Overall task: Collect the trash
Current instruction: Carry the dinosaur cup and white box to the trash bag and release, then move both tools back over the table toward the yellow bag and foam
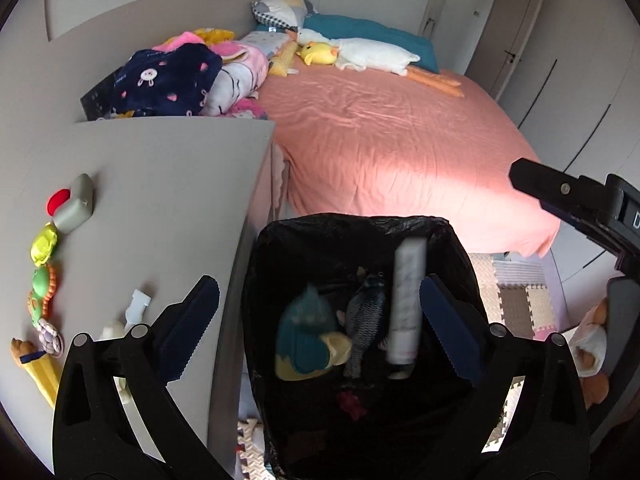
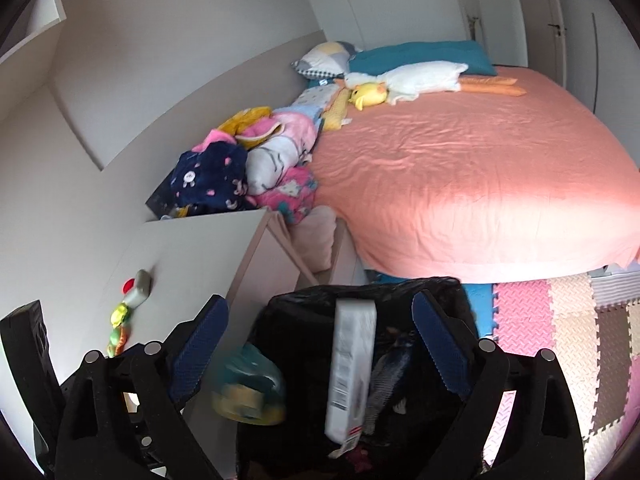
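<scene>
Left gripper: the left gripper (image 1: pixel 320 316) hangs over the trash bin with its blue-padded fingers (image 1: pixel 192 320) spread wide and nothing between them.
Right gripper: the right gripper (image 2: pixel 320 338) also sits above the bin, jaws wide apart and holding nothing; its body shows at the right edge of the left wrist view.
Trash bin: a trash bin (image 1: pixel 280 248) lined with a black bag stands on the floor between the table and the bed, right under both grippers.
Bin contents: a white tube-like package (image 2: pixel 350 372) with a barcode stands nearly upright inside, blurred in both views; beside it a teal and yellow plush toy (image 1: pixel 306 340), a grey striped fish toy (image 1: pixel 366 328), and a small red item (image 1: pixel 350 406) lower down.
Table: the pale grey table (image 1: pixel 168 184) is just left of the bin. Along its left side lies a row of things: a grey case (image 1: pixel 78 204) with a red disc (image 1: pixel 58 200) touching it, a yellow-green toy (image 1: pixel 44 244), a green and orange toy (image 1: pixel 42 288), a rope toy (image 1: pixel 50 332) and a yellow ridged toy (image 1: pixel 40 372).
White bottle: a small white bottle (image 1: pixel 134 312) lies on the table near the left gripper's left finger, partly hidden by it.
Bed: a bed with a salmon sheet (image 2: pixel 480 168) carries a white goose plush (image 2: pixel 416 78), a yellow duck plush (image 2: pixel 368 96) and pillows (image 2: pixel 328 60).
Clothes: a pile of clothes (image 2: pixel 240 168) sits between the table and the bed.
Floor: foam puzzle mats (image 2: pixel 560 320) in pink, beige and brown.
</scene>
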### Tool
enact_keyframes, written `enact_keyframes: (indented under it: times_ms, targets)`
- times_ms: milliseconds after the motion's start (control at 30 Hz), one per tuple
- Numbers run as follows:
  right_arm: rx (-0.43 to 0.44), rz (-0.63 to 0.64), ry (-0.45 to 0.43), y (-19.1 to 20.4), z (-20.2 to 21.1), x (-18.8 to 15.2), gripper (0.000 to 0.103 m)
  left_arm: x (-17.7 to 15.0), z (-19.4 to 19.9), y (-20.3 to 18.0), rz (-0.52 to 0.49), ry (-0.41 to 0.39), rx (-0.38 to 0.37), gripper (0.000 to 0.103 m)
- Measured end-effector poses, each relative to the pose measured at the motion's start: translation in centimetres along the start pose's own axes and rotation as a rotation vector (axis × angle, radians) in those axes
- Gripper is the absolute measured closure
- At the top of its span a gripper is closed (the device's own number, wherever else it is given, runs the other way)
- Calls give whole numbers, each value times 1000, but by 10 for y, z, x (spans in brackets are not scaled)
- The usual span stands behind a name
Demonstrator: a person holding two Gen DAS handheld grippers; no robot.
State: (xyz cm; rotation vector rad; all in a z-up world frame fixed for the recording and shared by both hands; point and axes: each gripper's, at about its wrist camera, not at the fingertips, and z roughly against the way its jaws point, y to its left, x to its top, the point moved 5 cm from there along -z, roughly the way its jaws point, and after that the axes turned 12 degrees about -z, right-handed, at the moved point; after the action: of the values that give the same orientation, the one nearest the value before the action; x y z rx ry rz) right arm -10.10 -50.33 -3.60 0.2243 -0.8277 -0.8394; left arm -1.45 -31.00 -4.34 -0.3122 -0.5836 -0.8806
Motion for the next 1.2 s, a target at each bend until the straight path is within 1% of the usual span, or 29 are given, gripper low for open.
enact_keyframes:
  times_ms: [33, 133, 200, 500, 700, 833, 1200]
  targets:
    - [8, -3, -4, -2, 1, 1, 10, 0, -1, 1, 8, 4, 5, 6]
    - [-20, 31, -39, -1, 4, 5, 10, -2, 0, 8, 29, 5, 5, 7]
    - [-14, 37, -62, -1, 7, 5, 10, -3, 1, 11, 33, 4, 10, 6]
    - [12, 74, -64, 14, 6, -1, 10, -14, 10, 22, 64, 4, 40, 7]
    - [33, 100, -60, 30, 0, -11, 10, -24, 14, 43, 115, 11, 72, 6]
    - [61, 132, -42, 47, -6, -20, 10, -36, 19, 59, 155, 18, 99, 6]
    - [133, 232, 48, 95, -29, -49, 10, -73, 38, 108, 283, 24, 177, 7]
